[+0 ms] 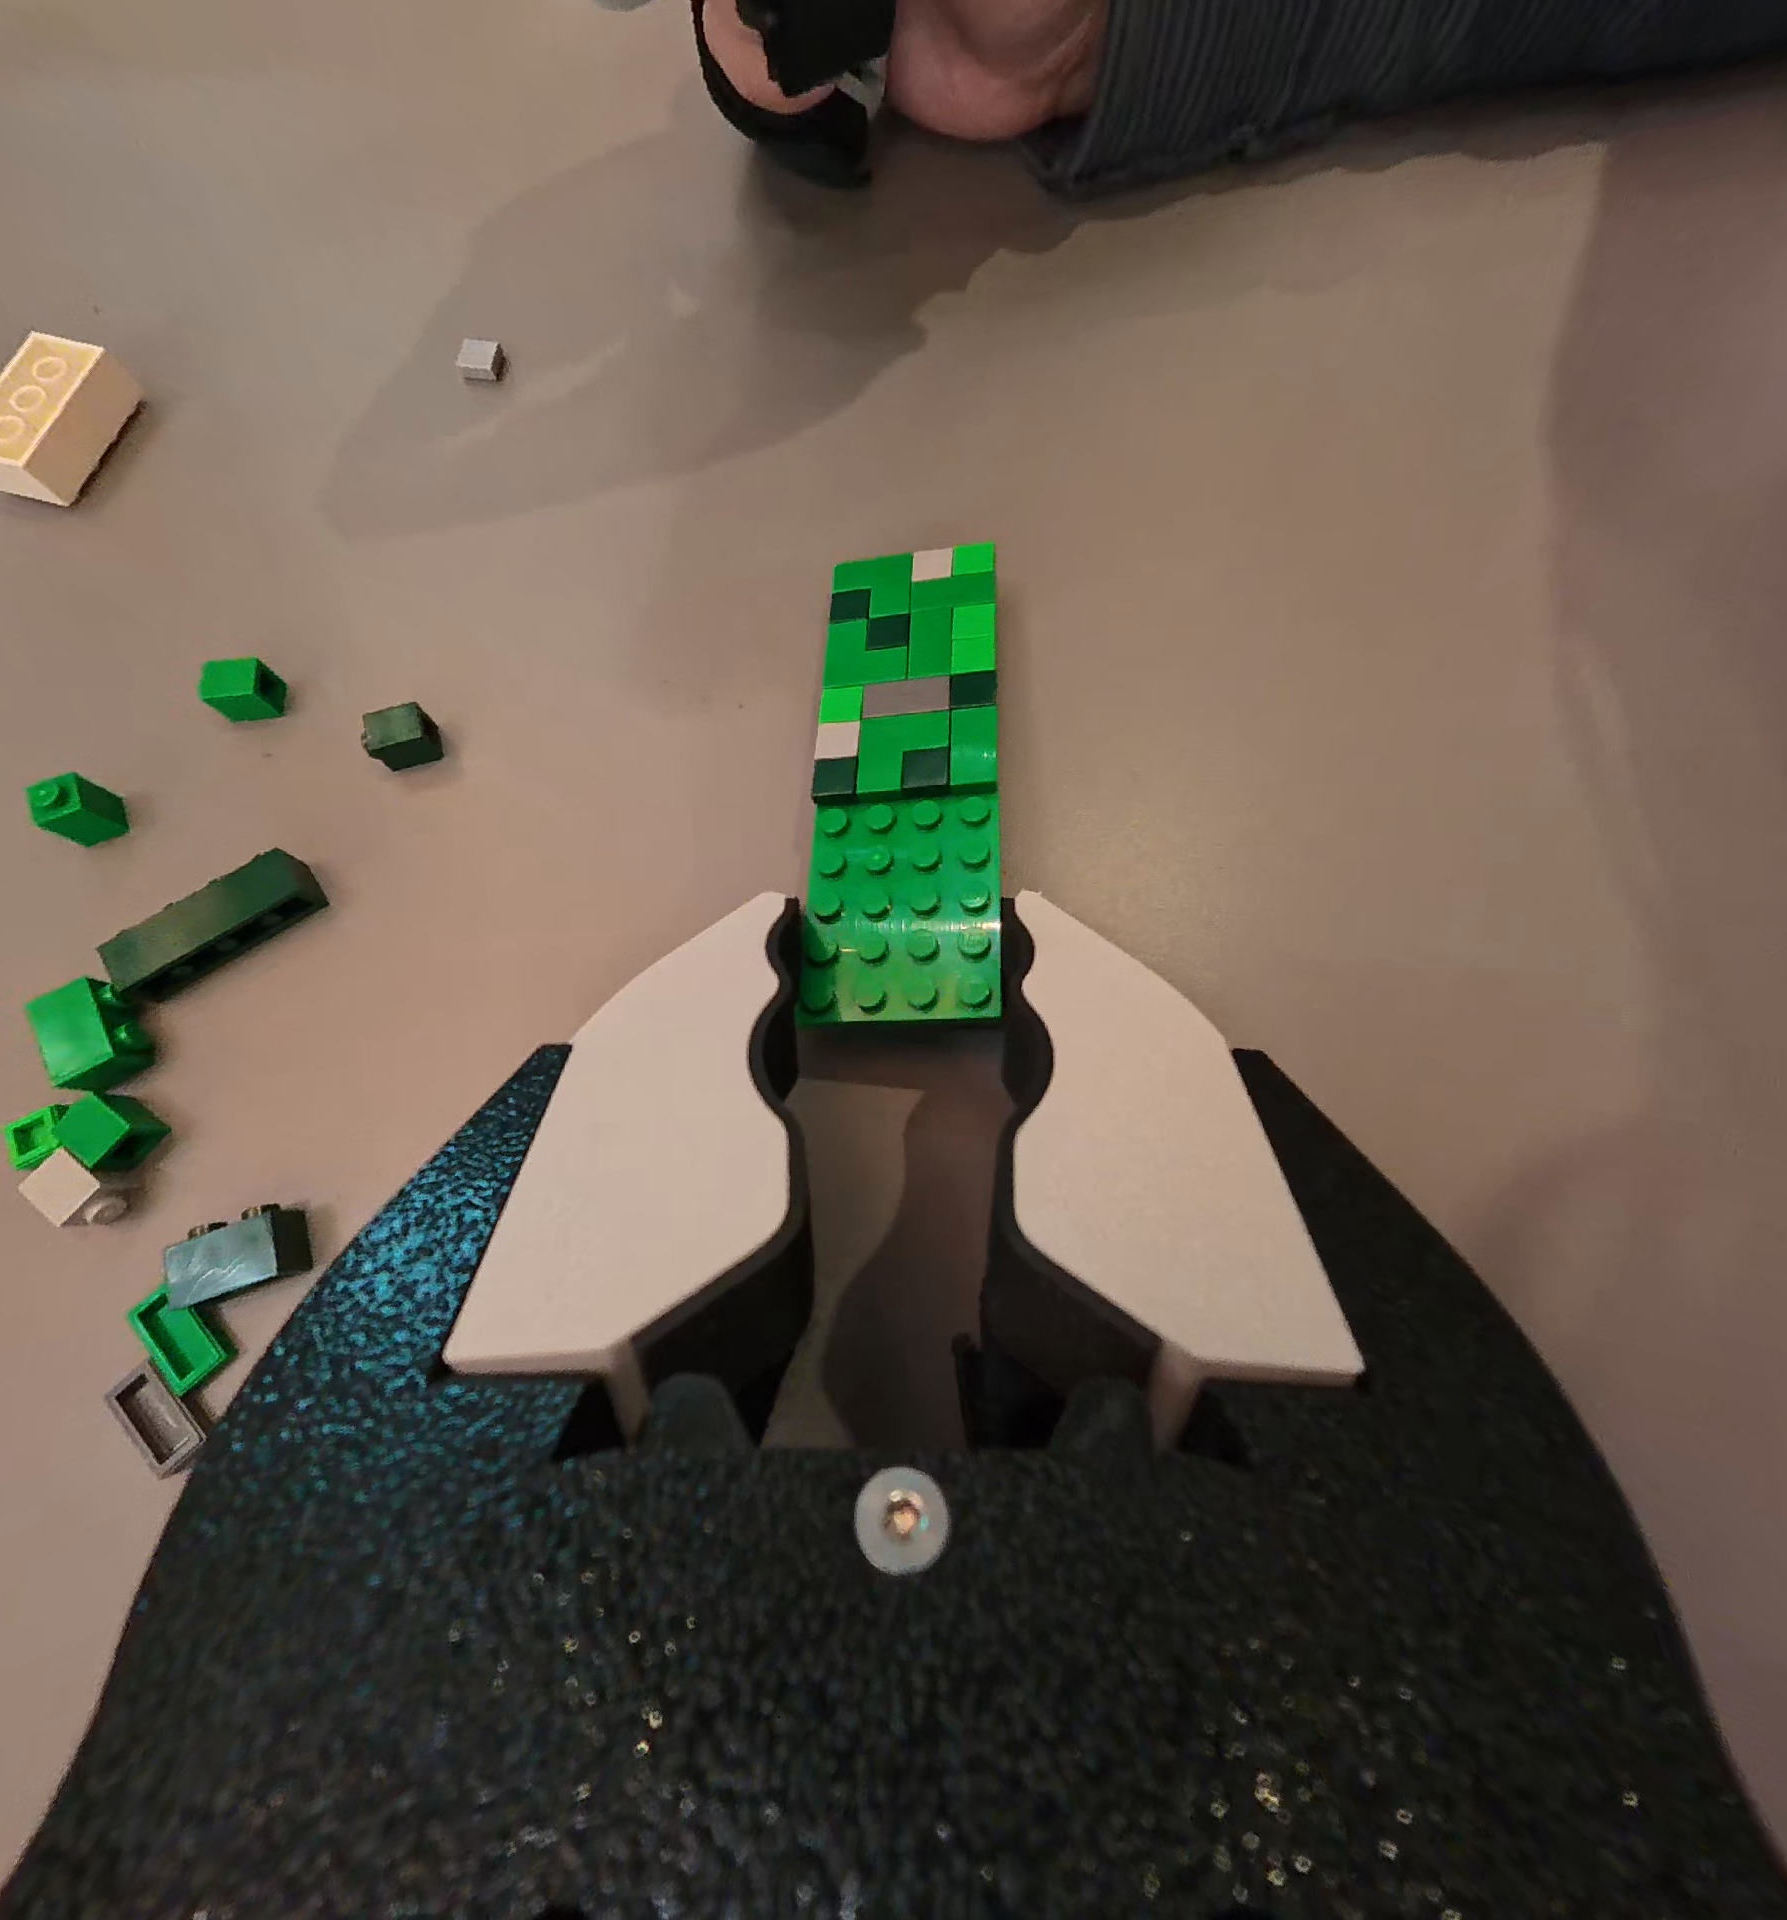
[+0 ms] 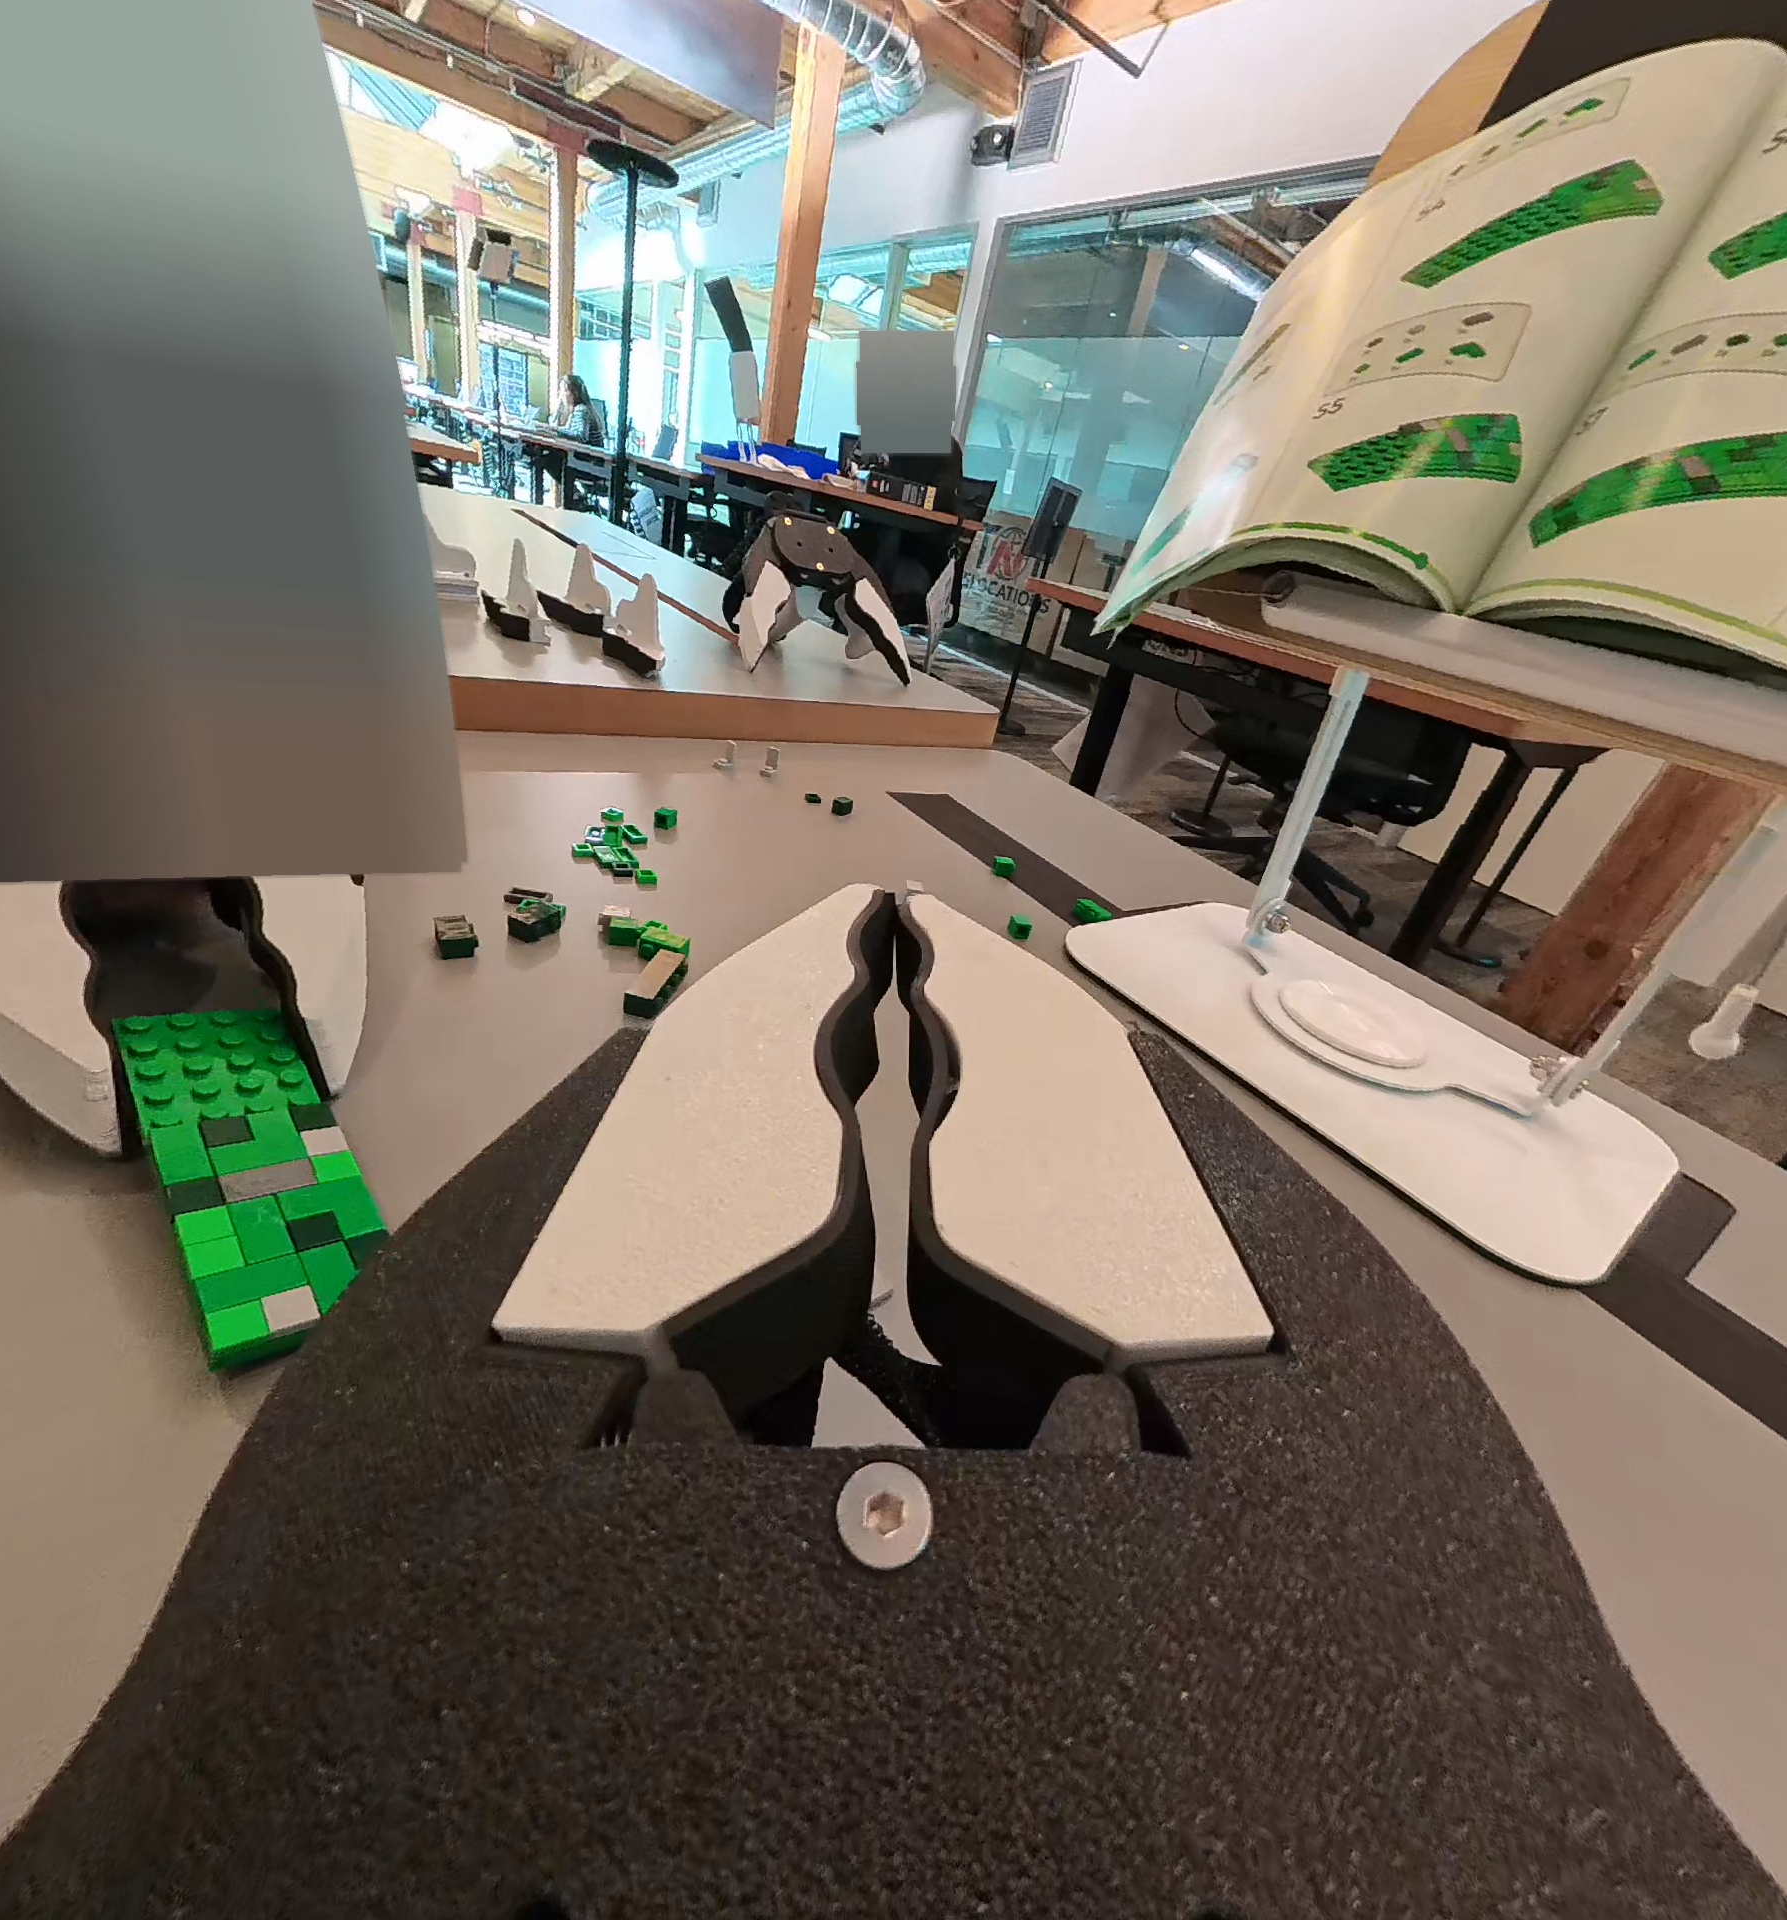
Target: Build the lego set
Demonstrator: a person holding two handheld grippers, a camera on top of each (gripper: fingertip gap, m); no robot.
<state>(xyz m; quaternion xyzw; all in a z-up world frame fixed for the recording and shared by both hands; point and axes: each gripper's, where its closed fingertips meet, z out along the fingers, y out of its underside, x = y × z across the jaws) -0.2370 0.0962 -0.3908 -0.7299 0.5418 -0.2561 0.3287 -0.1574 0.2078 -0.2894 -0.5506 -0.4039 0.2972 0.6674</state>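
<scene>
The green lego plate (image 1: 904,831) lies flat on the grey worktop (image 1: 1284,727), its near studded end clamped between the fingers of the left tool (image 1: 904,914) and its far half covered with smooth green, dark green and grey tiles. Loose bricks (image 1: 141,1018) are scattered to the left, with a tan brick (image 1: 42,416) farther off. The right tool (image 2: 894,904) hovers pressed closed and empty, with the plate at its left and an open instruction booklet (image 2: 1554,343) on a white stand (image 2: 1388,1081) at its right.
</scene>
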